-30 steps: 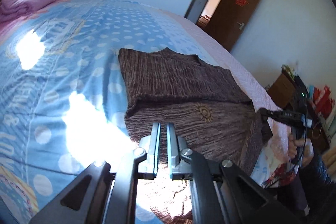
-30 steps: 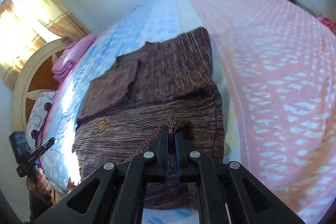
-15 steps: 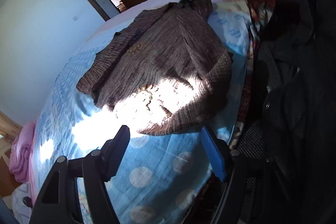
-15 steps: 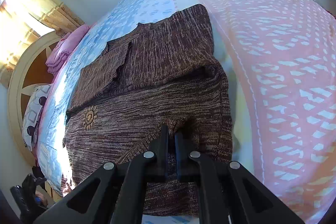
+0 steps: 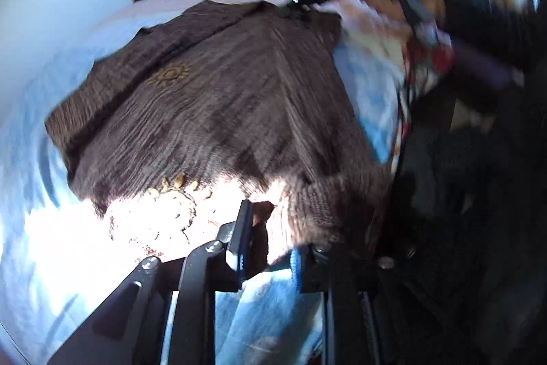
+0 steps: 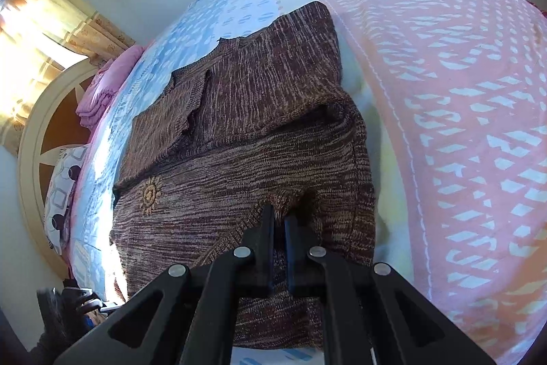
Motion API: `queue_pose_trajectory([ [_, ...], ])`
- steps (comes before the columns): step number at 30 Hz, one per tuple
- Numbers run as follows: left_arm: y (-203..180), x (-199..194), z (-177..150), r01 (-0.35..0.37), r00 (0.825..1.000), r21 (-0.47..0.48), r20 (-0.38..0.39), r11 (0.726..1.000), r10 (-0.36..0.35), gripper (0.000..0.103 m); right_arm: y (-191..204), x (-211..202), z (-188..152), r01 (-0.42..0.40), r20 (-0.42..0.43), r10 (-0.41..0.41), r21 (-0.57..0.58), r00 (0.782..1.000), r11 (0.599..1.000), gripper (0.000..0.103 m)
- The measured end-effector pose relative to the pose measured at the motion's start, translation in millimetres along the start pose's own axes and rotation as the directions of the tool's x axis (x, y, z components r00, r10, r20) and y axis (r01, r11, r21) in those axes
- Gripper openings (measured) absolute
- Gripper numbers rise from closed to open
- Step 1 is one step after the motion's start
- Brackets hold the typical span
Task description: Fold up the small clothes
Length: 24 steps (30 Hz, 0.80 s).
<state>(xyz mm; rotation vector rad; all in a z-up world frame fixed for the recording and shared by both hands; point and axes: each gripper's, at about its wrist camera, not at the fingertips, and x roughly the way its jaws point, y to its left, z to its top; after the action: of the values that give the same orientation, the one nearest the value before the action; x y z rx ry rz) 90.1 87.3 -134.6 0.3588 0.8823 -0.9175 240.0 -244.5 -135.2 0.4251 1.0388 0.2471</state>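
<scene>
Your right gripper (image 6: pixel 278 221) clamps the hem of the brown knitted sweater (image 6: pixel 239 139), which lies ahead of its fingers. Your left gripper (image 5: pixel 268 228) stands partly open around the opposite hem corner.

Left hand-held gripper (image 5: pixel 270 228): bottom centre of its own frame, fingers parted. One finger (image 5: pixel 241 235) stands edge-on, the other is mostly hidden under knit fabric. Frame motion-blurred.

Right hand-held gripper (image 6: pixel 279 230): bottom centre of its frame, fingers (image 6: pixel 265 235) drawn near-parallel with a thin slit between, knit fabric pinched in it. In the left view it sits upper right, blurred, with a hand (image 5: pixel 400 9) around its handle.
</scene>
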Motion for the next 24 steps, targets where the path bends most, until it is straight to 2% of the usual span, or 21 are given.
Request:
queue_pose_trajectory([
  [1, 22, -6, 2, 0.065, 0.997, -0.132, 0.050, 0.989, -0.059, 0.021, -1, 1, 1, -0.001, 0.000, 0.001, 0.008, 1.000, 1.000, 0.005],
  [3, 61, -9, 0, 0.119, 0.988, -0.344, 0.133, 0.931, -0.078, 0.012, -5, 6, 3, 0.001, -0.006, -0.001, 0.023, 1.000, 1.000, 0.005],
  [5, 97, -3, -6, 0.117, 0.987, -0.531, 0.159, 0.839, -0.037, 0.009, -8, 10, 3, -0.007, -0.010, 0.008, 0.043, 1.000, 0.999, 0.005],
  [6, 112, 1, -11, 0.116, 0.987, -0.599, 0.160, 0.792, -0.024, 0.008, -7, 11, 3, -0.009, -0.008, 0.010, 0.047, 1.000, 0.999, 0.005],
  [7, 121, 5, -15, 0.110, 0.988, -0.641, 0.153, 0.759, -0.014, 0.007, -7, 11, 3, -0.007, -0.007, 0.007, 0.047, 1.000, 0.999, 0.005],
  [8, 123, 6, -17, 0.096, 0.990, -0.642, 0.144, 0.760, -0.003, 0.006, -6, 11, 3, -0.003, -0.008, 0.003, 0.042, 1.000, 0.999, 0.005],
  [9, 117, 2, -15, 0.076, 0.990, -0.610, 0.143, 0.789, 0.015, 0.006, -5, 11, 3, 0.000, -0.010, 0.000, 0.036, 1.000, 0.999, 0.005],
  [11, 97, -13, -8, 0.006, 0.987, -0.487, 0.141, 0.873, 0.072, 0.006, -5, 10, 3, 0.002, -0.017, -0.002, 0.026, 1.000, 1.000, 0.005],
  [13, 77, -29, 1, 0.042, 0.986, -0.352, 0.167, 0.935, 0.019, 0.008, -5, 11, 4, -0.001, -0.020, 0.002, 0.020, 1.000, 1.000, 0.005],
  [15, 54, -43, 12, 0.075, 0.984, -0.223, 0.175, 0.972, -0.035, 0.027, -6, 11, 3, -0.009, -0.018, 0.009, 0.022, 1.000, 1.000, 0.005],
  [16, 43, -46, 20, 0.067, 0.983, -0.160, 0.177, 0.985, -0.038, 0.057, -7, 11, 2, -0.010, -0.017, 0.011, 0.023, 1.000, 1.000, 0.005],
  [17, 31, -47, 26, 0.054, 0.983, -0.102, 0.181, 0.993, -0.035, 0.085, -7, 11, 2, -0.012, -0.015, 0.013, 0.024, 1.000, 1.000, 0.005],
  [18, 19, -45, 32, 0.044, 0.982, -0.031, 0.183, 0.999, -0.038, 0.092, -7, 11, 2, -0.014, -0.013, 0.015, 0.028, 1.000, 1.000, 0.005],
  [19, 9, -39, 37, 0.039, 0.983, 0.041, 0.178, 0.998, -0.045, 0.094, -8, 11, 1, -0.016, -0.012, 0.016, 0.032, 1.000, 0.999, 0.005],
  [21, -14, -19, 43, 0.001, 0.993, 0.190, 0.117, 0.982, -0.024, 0.094, -8, 11, 1, -0.016, -0.013, 0.017, 0.042, 1.000, 0.999, 0.005],
  [22, -23, -8, 46, -0.007, 0.997, 0.247, 0.080, 0.969, -0.014, 0.091, -8, 11, 1, -0.014, -0.014, 0.015, 0.042, 1.000, 0.999, 0.005],
  [23, -28, 4, 48, -0.006, 0.999, 0.293, 0.049, 0.956, -0.008, 0.078, -8, 11, 1, -0.011, -0.016, 0.011, 0.037, 1.000, 0.999, 0.005],
  [24, -27, 16, 47, 0.009, 1.000, 0.321, 0.014, 0.947, -0.014, 0.070, -7, 11, 1, -0.008, -0.017, 0.008, 0.033, 1.000, 0.999, 0.005],
])
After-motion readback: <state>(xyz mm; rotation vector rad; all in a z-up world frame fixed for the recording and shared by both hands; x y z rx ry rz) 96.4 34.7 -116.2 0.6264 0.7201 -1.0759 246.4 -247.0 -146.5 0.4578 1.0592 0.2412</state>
